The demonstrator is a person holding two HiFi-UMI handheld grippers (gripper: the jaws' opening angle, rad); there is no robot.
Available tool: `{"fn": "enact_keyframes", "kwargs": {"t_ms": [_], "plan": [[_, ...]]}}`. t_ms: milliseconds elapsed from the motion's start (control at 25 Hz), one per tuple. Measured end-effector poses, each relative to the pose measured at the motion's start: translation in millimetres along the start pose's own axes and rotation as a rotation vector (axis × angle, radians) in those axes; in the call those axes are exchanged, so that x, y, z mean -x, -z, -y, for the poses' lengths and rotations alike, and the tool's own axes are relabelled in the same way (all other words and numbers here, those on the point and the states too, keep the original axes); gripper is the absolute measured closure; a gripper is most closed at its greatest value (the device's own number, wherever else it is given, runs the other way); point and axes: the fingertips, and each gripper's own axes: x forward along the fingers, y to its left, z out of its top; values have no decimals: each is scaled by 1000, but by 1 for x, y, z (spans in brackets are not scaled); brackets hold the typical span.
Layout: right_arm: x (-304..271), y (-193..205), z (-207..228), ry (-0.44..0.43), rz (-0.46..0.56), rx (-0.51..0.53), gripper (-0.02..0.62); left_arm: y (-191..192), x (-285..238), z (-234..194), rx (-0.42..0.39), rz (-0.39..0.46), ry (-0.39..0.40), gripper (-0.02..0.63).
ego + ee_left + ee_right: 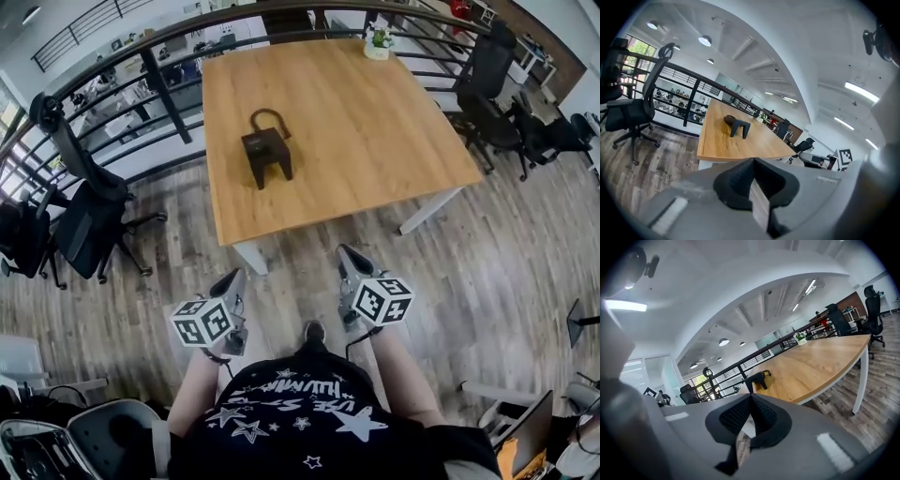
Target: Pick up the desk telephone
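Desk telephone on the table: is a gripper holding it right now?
No, the desk telephone sits alone on the table, while the left gripper and right gripper hang over the floor, short of it.

table (375,141): wooden | potted plant (379,42): far edge | office chair (89,230): left | railing (166,92): behind

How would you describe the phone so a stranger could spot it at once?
Find the square wooden table beside the black railing. The phone sits on its left half, alone on bare wood. It is dark and blocky with a loop at its far end, unlike the small potted plant at the far edge.
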Motion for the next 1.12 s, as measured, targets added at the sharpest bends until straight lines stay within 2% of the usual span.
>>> {"fn": "enact_keyframes", "kwargs": {"t_ms": [200,400,560,760,1080,1120], "plan": [[-13,-22,33,-24,-15,-4,595,-15,-36,11,44,29,-23,604],[-26,-30,54,-45,-43,3,595,-30,-52,27,142,115,29,604],[-40,-29,59,-54,-61,-18,595,-31,-57,21,179,112,-9,604],[-57,-28,61,-56,-85,-41,595,-40,-70,6,292,108,-24,604],[-90,-56,82,-3,-89,-22,595,-63,-124,0,489,90,84,603],[-97,-61,83,3,-87,-22,595,-67,-131,-1,509,89,95,586]]}}
